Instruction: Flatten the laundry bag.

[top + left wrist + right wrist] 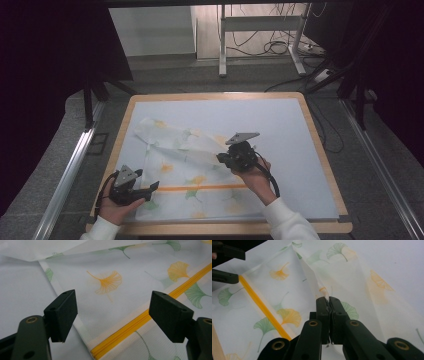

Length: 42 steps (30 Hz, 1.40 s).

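Observation:
A white mesh bag (190,170) printed with green and orange ginkgo leaves lies on the table, with an orange zipper (205,188) running across it. My right gripper (222,159) is shut on a raised fold of the bag (322,290), lifting it off the rest of the fabric. My left gripper (152,187) is open at the bag's left edge, near the zipper's end. In the left gripper view the zipper (140,320) runs between my spread jaws, above the fabric (107,282). The zipper (262,306) also crosses the right gripper view.
The bag rests on a pale blue mat (280,130) over a wood-rimmed table (320,145). A desk frame and loose cables (270,45) stand on the floor beyond. Metal rails (70,170) flank the table.

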{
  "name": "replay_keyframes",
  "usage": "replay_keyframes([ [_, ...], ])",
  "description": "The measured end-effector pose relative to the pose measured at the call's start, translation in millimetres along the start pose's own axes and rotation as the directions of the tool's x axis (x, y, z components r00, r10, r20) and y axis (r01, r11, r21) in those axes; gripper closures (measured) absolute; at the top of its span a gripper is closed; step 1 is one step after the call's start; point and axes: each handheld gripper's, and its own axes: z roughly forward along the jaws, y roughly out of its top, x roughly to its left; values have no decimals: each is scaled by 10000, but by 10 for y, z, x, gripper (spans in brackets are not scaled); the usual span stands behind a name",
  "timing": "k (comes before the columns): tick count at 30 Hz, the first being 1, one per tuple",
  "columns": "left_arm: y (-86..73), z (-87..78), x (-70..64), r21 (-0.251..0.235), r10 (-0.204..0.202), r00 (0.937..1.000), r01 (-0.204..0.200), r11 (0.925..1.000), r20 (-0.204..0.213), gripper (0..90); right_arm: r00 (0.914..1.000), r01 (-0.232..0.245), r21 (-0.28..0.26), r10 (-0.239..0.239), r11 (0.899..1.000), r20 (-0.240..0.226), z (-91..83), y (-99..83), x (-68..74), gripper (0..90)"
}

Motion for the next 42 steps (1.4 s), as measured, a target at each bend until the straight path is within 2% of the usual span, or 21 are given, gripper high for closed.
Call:
replay_keyframes([
  [8, 1, 4, -4, 5, 8, 10000, -8, 10000, 37, 226, 9991, -317, -178, 322, 9993, 275, -35, -21, -125, 864],
  [19, 0, 9, -12, 46, 127, 9999, -127, 9999, -44, 227, 9952, -803, -162, 811, 9966, 543, -36, -84, -286, 864],
  [30, 0, 14, -16, 74, 141, 9999, -141, 9999, -65, 226, 9926, -914, -296, 934, 9954, 774, -58, -87, -373, 863],
  [42, 4, 21, -24, 85, 153, 9999, -152, 9998, -65, 226, 9913, -897, -531, 943, 9946, 920, -19, 16, -504, 864],
])
